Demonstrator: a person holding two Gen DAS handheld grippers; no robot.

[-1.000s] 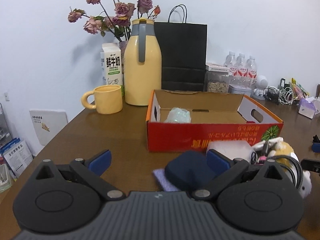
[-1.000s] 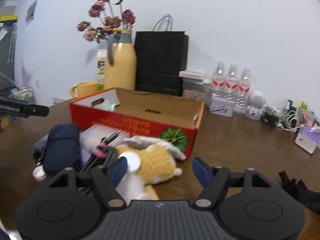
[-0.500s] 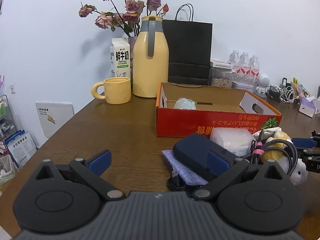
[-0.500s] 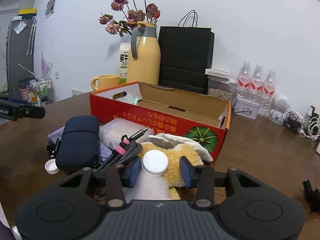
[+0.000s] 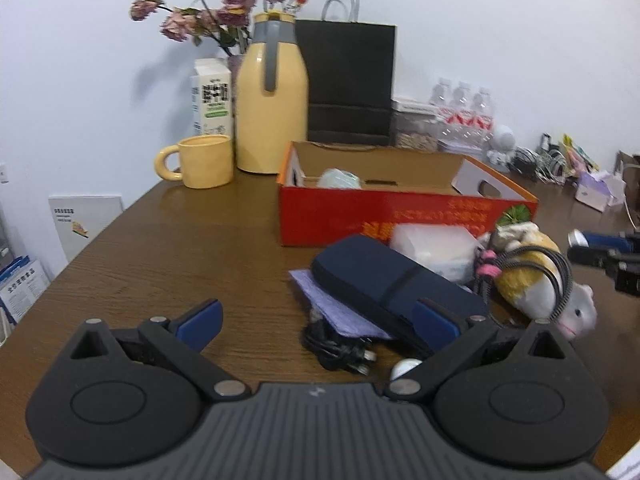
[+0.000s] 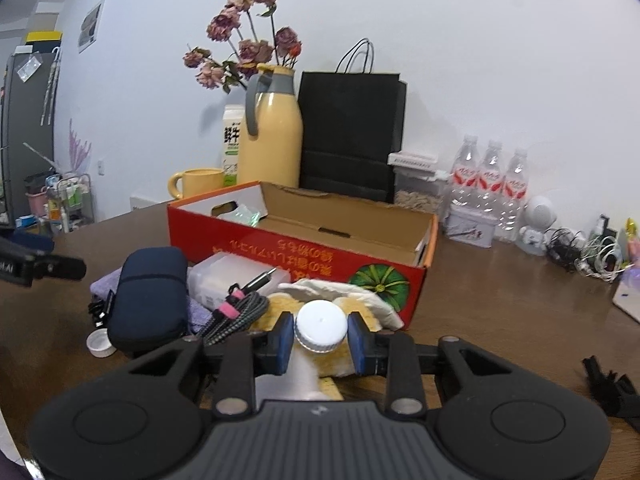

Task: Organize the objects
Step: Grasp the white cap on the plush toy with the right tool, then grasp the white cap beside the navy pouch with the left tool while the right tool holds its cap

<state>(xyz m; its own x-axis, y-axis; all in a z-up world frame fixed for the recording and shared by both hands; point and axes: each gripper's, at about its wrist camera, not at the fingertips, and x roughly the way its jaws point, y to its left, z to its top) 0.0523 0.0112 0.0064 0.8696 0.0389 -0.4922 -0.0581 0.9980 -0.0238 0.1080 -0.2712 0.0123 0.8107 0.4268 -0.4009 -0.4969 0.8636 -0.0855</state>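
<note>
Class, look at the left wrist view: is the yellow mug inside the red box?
No, the yellow mug stands on the table, left of the red box.

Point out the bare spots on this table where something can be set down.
Bare wood lies left of the red box, between the yellow mug and the left gripper. Another bare stretch lies right of the box, before the water bottles. Most of the box floor is free. Crowded: the pile around the navy case and plush toy.
</note>
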